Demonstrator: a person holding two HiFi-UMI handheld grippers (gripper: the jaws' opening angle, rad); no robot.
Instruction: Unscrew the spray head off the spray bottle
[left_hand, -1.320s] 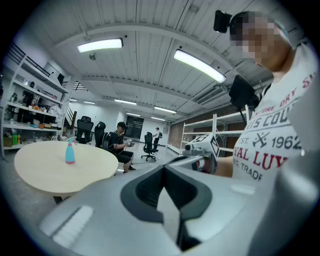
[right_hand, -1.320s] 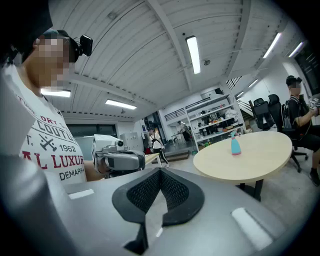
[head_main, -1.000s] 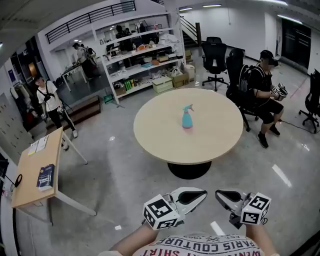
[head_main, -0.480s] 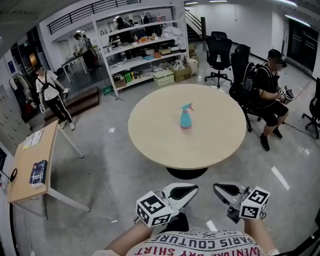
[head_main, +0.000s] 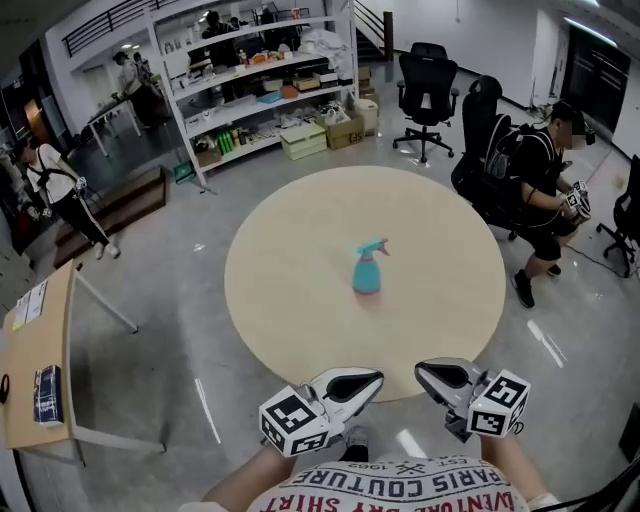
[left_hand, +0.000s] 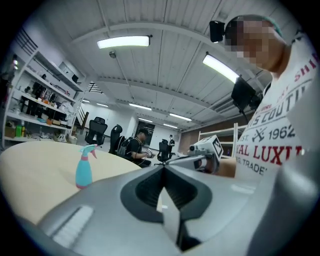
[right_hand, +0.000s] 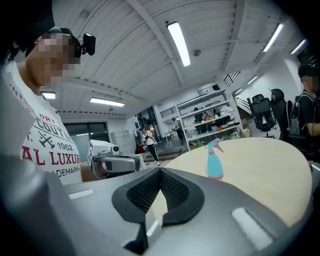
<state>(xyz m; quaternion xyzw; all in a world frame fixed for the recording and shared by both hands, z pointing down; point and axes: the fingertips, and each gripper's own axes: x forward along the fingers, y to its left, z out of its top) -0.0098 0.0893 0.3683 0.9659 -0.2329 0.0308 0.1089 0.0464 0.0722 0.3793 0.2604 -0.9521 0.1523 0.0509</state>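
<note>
Both claws are clenched on nothing. The left gripper (head_main: 376, 379) and right gripper (head_main: 420, 369) are side by side, well apart from the teal spray bottle (head_main: 367, 272). It stands upright, spray head (head_main: 375, 246) on, near the middle of the round table (head_main: 290, 310). The grippers hang at the table's near edge, likely too far off to work yet.

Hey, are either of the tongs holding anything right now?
No. Left tongs and right tongs are shut and empty; the spray bottle stands untouched on the table.
</note>
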